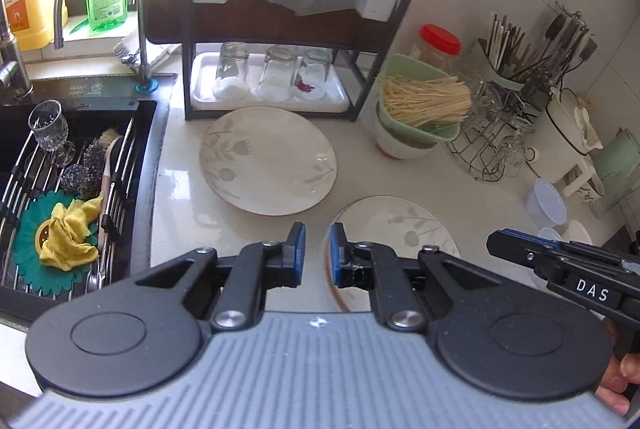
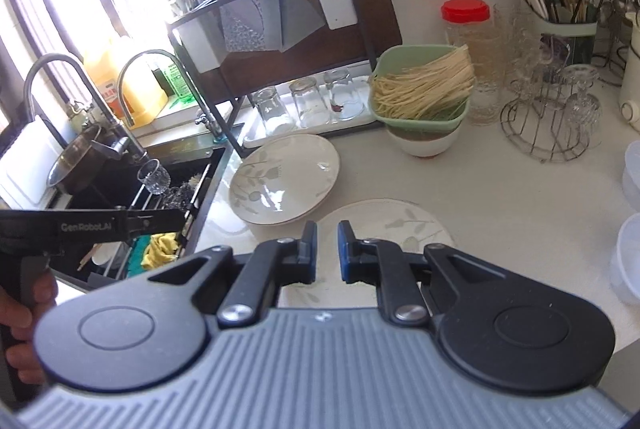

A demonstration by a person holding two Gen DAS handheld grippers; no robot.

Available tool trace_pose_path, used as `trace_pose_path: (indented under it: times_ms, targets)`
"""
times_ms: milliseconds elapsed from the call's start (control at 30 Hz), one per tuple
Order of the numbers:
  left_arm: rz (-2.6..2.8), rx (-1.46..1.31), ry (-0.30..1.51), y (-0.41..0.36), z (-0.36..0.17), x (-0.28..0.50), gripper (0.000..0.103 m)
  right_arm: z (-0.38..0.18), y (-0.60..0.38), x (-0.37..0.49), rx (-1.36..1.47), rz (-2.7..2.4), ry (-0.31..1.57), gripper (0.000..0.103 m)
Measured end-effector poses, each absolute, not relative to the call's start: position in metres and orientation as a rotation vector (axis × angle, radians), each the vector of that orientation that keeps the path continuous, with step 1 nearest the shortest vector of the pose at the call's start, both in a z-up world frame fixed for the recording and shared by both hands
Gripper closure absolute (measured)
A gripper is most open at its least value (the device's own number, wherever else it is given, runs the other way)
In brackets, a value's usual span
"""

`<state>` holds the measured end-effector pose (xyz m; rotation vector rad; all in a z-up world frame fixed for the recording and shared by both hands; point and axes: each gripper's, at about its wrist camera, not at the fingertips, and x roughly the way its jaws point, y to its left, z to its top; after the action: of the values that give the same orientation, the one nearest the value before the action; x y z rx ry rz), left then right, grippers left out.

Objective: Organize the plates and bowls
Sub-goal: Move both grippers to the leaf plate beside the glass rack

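Two cream plates with a grey leaf pattern lie on the white counter. The larger plate (image 1: 268, 161) (image 2: 284, 179) sits in front of the dish rack. The second plate (image 1: 396, 225) (image 2: 392, 225) lies nearer, partly hidden behind both grippers' fingers. My left gripper (image 1: 317, 241) hovers over the counter between the two plates, shut and holding nothing. My right gripper (image 2: 327, 239) hangs above the nearer plate, shut and empty too. A white bowl (image 1: 404, 145) (image 2: 428, 145) stands behind the plates, under a green strainer of noodles (image 1: 424, 101) (image 2: 424, 89).
A dark sink (image 1: 80, 157) at the left holds a wire rack, a stemmed glass and a yellow cloth. The dish rack (image 1: 280, 29) has upturned glasses on a white tray. A wire glass stand (image 2: 552, 125), a red-lidded jar (image 2: 466, 25) and plastic tubs (image 2: 632, 253) stand at the right.
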<state>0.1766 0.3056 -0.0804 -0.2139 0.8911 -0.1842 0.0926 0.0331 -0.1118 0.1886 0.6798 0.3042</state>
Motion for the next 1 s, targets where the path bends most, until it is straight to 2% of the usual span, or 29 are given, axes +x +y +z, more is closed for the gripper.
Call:
trace_pose_path:
  times_ms: [467,800,1000]
  targets:
    - [-0.075,-0.27,0.925,0.342,-0.111,0.204,0.089,-0.128,0.053,0.132,0.182,0.316,0.72,0.088]
    - [-0.002,-0.318,0.942,0.341,-0.132,0.238,0.087,-0.138,0.051,0.196,0.16,0.359,0.698,0.088]
    - [0.051,-0.335,0.958,0.348,-0.143,0.266,0.085,-0.153,0.053,0.232,0.116,0.412,0.755,0.088]
